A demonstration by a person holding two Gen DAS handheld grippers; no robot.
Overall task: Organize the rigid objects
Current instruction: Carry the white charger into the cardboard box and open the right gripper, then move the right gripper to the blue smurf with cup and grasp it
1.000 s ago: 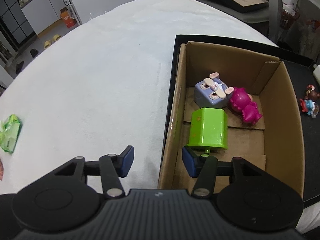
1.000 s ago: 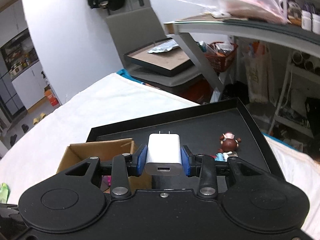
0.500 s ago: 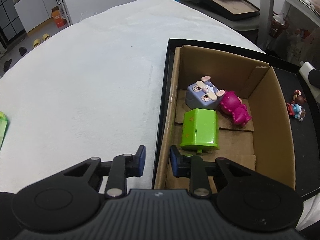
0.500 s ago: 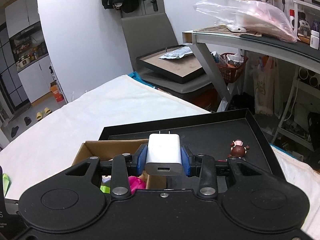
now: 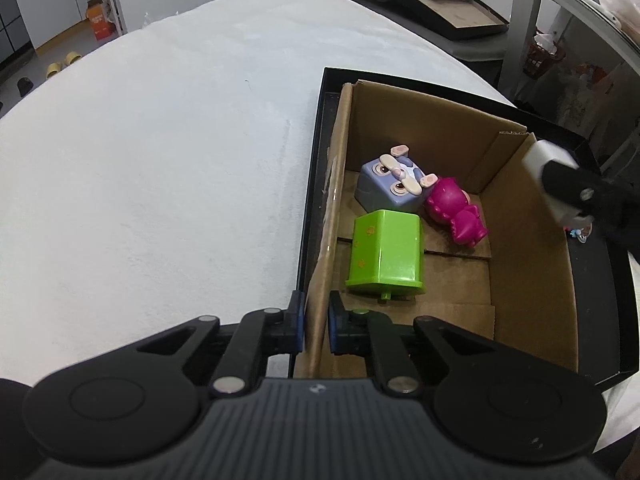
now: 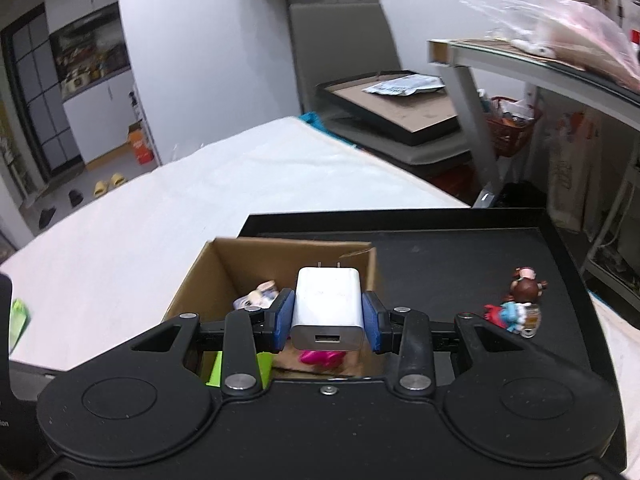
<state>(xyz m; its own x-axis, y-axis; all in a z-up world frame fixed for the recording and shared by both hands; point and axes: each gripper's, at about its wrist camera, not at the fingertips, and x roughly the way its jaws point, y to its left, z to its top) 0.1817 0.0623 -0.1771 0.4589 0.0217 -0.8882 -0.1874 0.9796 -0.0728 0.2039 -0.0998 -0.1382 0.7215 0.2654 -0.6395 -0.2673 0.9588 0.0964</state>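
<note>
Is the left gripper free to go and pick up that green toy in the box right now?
Probably not yet. The left gripper is closed on the near wall of the cardboard box. The green toy lies just inside with nothing on top, so once it lets go the way looks open.

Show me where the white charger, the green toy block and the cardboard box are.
white charger [image 6: 328,300]: right wrist view, on its flat top face.
green toy block [image 5: 386,246]: left wrist view, on its broad upper side.
cardboard box [image 5: 532,248]: left wrist view, on its right inner wall.
</note>
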